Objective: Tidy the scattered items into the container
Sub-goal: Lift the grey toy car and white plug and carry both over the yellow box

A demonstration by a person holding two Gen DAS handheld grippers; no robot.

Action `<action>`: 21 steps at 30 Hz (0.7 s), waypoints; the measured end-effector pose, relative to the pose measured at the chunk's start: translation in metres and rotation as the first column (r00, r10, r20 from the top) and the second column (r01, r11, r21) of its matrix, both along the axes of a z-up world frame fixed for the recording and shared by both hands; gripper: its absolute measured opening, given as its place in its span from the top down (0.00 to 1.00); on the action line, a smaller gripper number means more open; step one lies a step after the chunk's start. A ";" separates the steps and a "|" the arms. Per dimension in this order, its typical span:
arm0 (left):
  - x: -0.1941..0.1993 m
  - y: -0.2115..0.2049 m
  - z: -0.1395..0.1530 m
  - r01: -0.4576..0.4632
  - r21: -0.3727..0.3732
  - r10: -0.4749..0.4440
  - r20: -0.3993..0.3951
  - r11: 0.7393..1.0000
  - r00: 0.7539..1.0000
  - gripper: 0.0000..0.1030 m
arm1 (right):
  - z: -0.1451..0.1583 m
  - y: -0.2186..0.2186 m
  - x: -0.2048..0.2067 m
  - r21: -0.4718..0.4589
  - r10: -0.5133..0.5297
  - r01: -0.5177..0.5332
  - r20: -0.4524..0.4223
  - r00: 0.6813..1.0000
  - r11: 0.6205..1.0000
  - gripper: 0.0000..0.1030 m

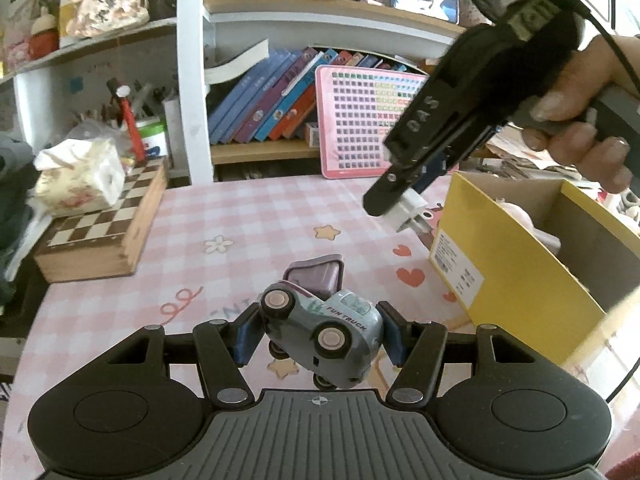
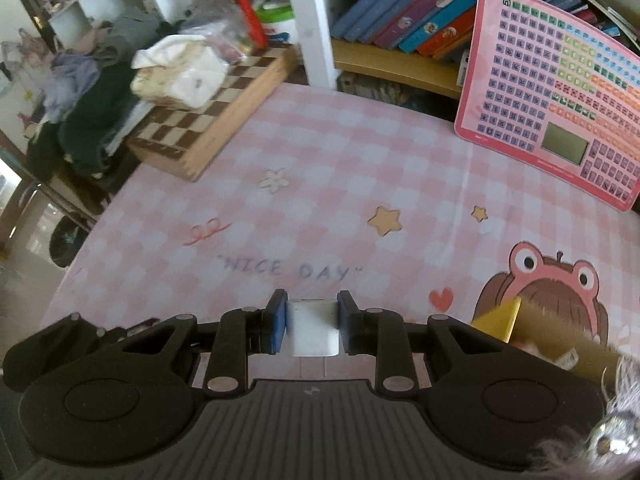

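Two handheld grippers in use over a pink checked tablecloth [image 2: 328, 152] printed with stars, hearts and the words "NICE DAY".

Item 1: left gripper [image 1: 318, 334]. Jaws closed on a toy truck [image 1: 324, 336], pale blue-grey, lettered "FUN TRUCK", pink-hubbed wheels facing the camera, purple dump bed [image 1: 318, 276] raised at the far end. The truck sits tilted between the blue pads, held clear of the cloth.

Item 2: right gripper [image 2: 313, 326]. Jaws clamped on a white charger plug [image 2: 314, 330], two metal prongs pointing back toward the camera. In the left wrist view the same gripper [image 1: 394, 208] enters from upper right, angled downward, a person's hand [image 1: 580, 120] wrapped round its handle, the white plug at its tip, just beside the near corner of the container.

Item 3: container, a yellow cardboard box [image 1: 516, 280], open-topped, brown inside, white label on its side, standing at the right of the table. Something pale pink lies within; too little shows to identify it. A yellow corner [image 2: 502, 320] of it appears low right in the right wrist view.

Item 4: surroundings. Wooden chessboard box [image 1: 100, 240] at left, bearing a floral tissue pack [image 1: 80, 184]. Pink button-panel learning tablet [image 2: 560, 92] leaning against a shelf of slanted books [image 1: 272, 100].
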State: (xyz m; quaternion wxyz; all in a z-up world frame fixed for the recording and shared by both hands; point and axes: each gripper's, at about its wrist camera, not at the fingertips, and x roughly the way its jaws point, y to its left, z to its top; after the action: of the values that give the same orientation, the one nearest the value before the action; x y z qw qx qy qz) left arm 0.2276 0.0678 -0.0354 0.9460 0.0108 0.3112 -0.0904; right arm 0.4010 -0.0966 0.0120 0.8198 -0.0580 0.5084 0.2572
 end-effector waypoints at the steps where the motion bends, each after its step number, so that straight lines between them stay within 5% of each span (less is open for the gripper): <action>1: -0.005 0.002 0.002 -0.001 0.000 0.001 0.002 1.000 1.000 0.41 | 0.002 0.000 -0.009 0.002 0.006 -0.006 0.007 1.000 1.000 0.76; 21: -0.096 0.025 0.038 0.015 -0.023 -0.014 0.041 1.000 0.999 0.41 | 0.011 -0.002 -0.157 0.071 0.063 -0.069 0.079 0.995 0.995 0.76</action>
State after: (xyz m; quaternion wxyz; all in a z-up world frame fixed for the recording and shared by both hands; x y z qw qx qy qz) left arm 0.1318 0.0930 0.0029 0.9516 0.0038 0.2905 -0.1005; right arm 0.2439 -0.0983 0.0230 0.8313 -0.0542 0.4645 0.3003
